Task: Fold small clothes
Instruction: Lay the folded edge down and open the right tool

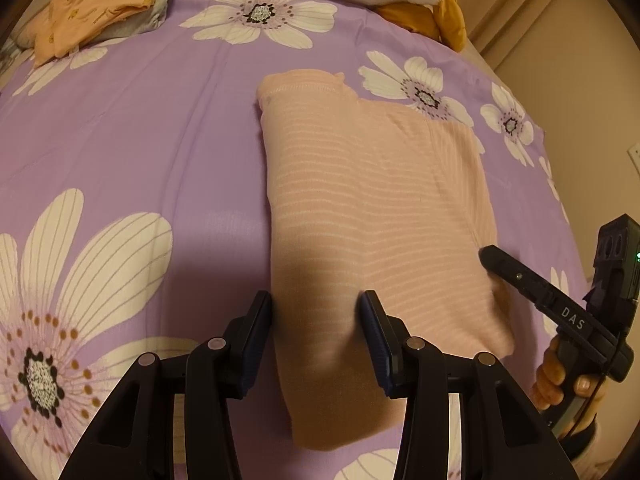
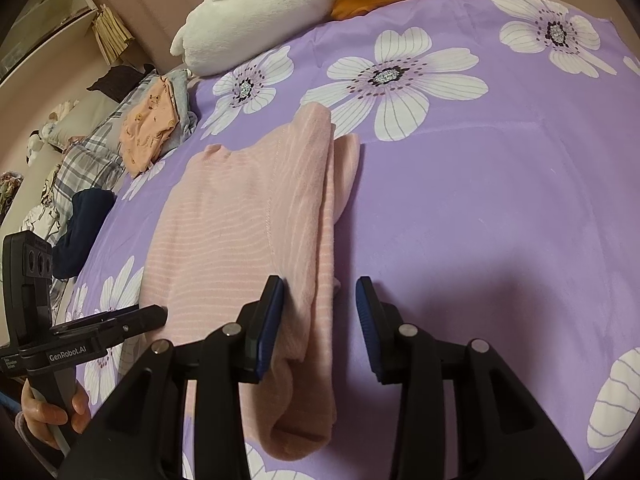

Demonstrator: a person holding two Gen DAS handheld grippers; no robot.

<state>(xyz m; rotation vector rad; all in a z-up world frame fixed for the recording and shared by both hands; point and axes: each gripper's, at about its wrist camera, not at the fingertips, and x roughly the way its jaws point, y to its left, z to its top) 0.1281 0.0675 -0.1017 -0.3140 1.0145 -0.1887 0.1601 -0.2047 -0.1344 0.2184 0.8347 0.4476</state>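
Below, the left gripper (image 1: pixel 316 312) stands parted astride the near left edge of the pink striped garment (image 1: pixel 360 208), its pads not pinching the cloth. Just beside it, the right gripper (image 2: pixel 320 304) is likewise unclenched over the garment's folded right edge (image 2: pixel 320 240). Farther off on the purple flowered bedspread (image 1: pixel 160 128) lie folded orange printed clothes (image 1: pixel 100 4) and a white plush toy (image 2: pixel 256 12).

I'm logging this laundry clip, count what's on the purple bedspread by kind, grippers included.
Pink striped garment: 1
Orange printed folded clothes: 1
White plush toy: 1
Grippers, left gripper and right gripper: 2
Total: 5
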